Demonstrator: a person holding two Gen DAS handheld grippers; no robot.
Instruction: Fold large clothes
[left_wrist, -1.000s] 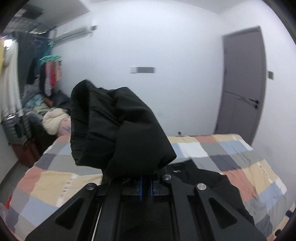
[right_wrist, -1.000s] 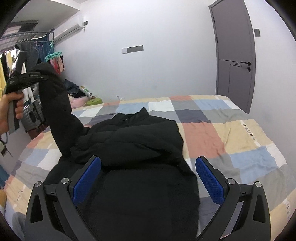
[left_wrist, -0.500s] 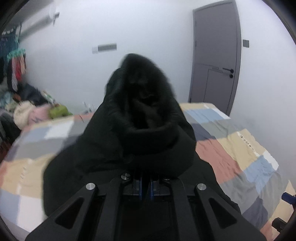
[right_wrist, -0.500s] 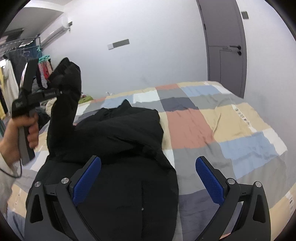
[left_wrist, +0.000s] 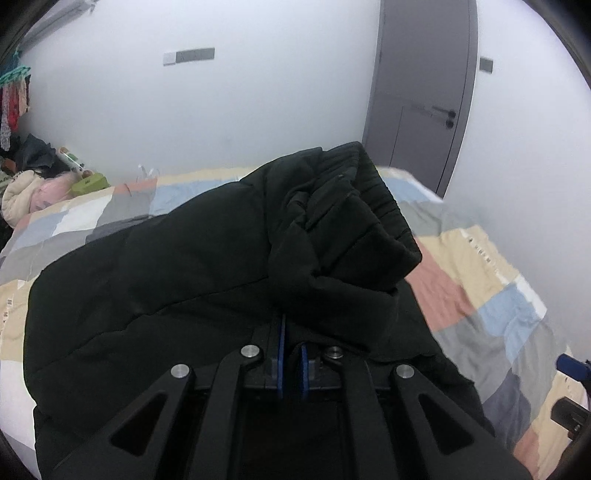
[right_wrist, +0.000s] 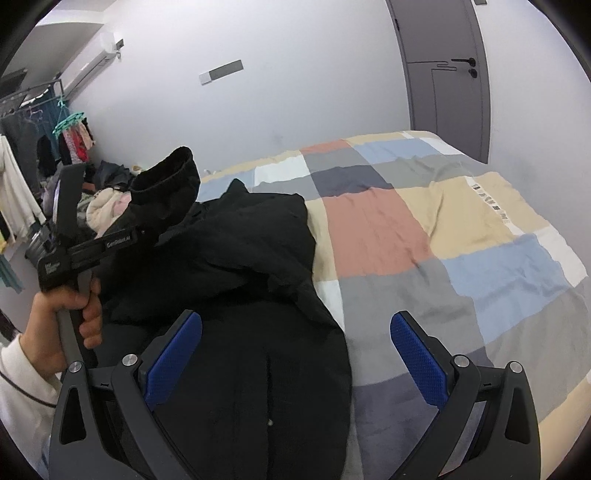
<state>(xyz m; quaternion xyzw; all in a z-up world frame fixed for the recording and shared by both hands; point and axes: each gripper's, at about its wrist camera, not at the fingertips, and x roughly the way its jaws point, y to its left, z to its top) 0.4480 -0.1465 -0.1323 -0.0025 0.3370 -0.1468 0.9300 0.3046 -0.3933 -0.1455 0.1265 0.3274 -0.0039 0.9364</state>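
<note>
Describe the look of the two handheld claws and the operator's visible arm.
Both claws, left claw and right claw, have matte black angular frames with silver bolts and blue textured pads. White lettering marks the left's body. The bare hand wears a cream sleeve.

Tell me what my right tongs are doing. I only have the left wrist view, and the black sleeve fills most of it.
Observer: The right tongs are open and empty, hovering over the lower part of the black jacket.
Operator: How is the sleeve sitting relative to the jacket?
Observer: The left tongs hold the sleeve raised above the jacket's body, with the cuff pointing up.
Operator: What is on the far side of the jacket?
Observer: Only the patchwork quilt. Nothing else lies on it to the jacket's right.
</note>
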